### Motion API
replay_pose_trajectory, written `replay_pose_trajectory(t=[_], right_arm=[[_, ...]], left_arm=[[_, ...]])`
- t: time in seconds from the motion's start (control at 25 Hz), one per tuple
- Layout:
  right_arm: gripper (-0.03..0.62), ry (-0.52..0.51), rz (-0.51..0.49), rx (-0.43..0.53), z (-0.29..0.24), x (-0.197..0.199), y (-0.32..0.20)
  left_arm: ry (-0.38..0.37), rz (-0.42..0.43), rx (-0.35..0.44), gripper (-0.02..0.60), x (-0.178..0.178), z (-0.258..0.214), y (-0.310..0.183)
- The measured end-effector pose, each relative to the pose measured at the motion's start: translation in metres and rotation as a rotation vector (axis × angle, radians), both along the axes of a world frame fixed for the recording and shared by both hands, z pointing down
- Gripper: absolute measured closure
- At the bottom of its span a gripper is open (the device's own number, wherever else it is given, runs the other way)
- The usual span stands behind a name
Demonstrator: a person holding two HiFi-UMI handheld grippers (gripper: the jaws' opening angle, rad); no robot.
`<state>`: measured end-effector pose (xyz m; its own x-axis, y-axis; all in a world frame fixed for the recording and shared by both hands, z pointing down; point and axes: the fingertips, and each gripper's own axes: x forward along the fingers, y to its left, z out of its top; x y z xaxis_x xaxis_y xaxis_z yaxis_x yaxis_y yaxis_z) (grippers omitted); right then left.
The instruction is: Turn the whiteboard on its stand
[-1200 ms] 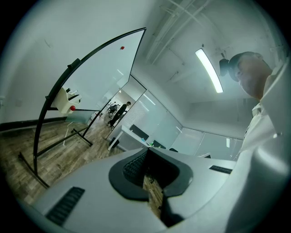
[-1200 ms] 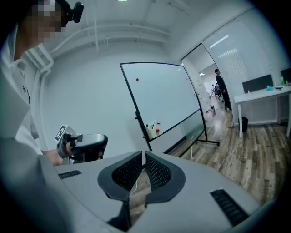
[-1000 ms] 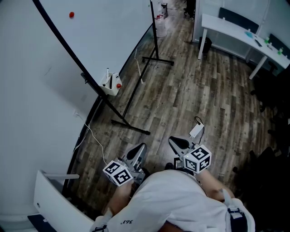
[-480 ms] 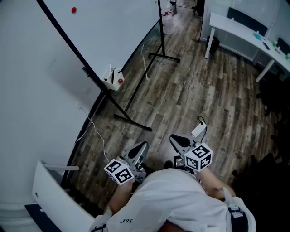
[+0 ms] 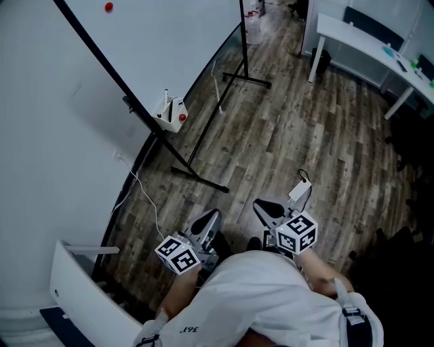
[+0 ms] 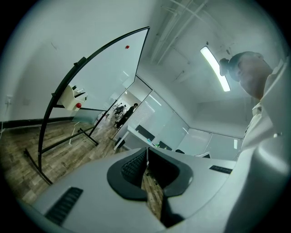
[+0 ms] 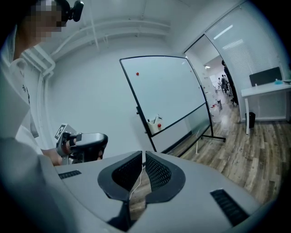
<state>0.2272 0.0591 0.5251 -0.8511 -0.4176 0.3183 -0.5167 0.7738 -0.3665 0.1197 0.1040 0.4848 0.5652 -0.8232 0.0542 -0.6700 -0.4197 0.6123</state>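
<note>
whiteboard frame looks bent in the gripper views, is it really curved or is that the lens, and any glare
Most likely the lens: the left gripper view bows the whiteboard frame into an arc and darkens the picture's corners; the right gripper view bends it less; the head view shows its lower edge nearly straight. In the left gripper view the ceiling light is blown out.

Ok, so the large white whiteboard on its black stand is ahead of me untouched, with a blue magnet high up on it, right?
Not quite: the small round magnet high up on it is red, not blue; the head view shows it. The large white whiteboard on its black stand is untouched.
</note>
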Motion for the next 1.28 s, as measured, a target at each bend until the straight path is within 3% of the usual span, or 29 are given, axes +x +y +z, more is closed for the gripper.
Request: replay_pose_trajectory(t=[0.48, 0.96, 1.28], right_arm=[[0.565, 0.015, 0.038, -0.031, 0.008, -0.070, -0.050], [0.566, 0.007, 0.019, -0.010, -0.001, -0.185, -0.117], [0.565, 0.024, -0.014, -0.002, -0.004, -0.250, -0.139]], left_arm=[[0.003, -0.022, -0.017, 0.572, -0.087, 0.002, -0.061], [-0.009, -0.039, 0.014, 0.572, -0.199, -0.004, -0.129], [-0.009, -0.080, 0.007, 0.571, -0.263, 0.000, -0.147]])
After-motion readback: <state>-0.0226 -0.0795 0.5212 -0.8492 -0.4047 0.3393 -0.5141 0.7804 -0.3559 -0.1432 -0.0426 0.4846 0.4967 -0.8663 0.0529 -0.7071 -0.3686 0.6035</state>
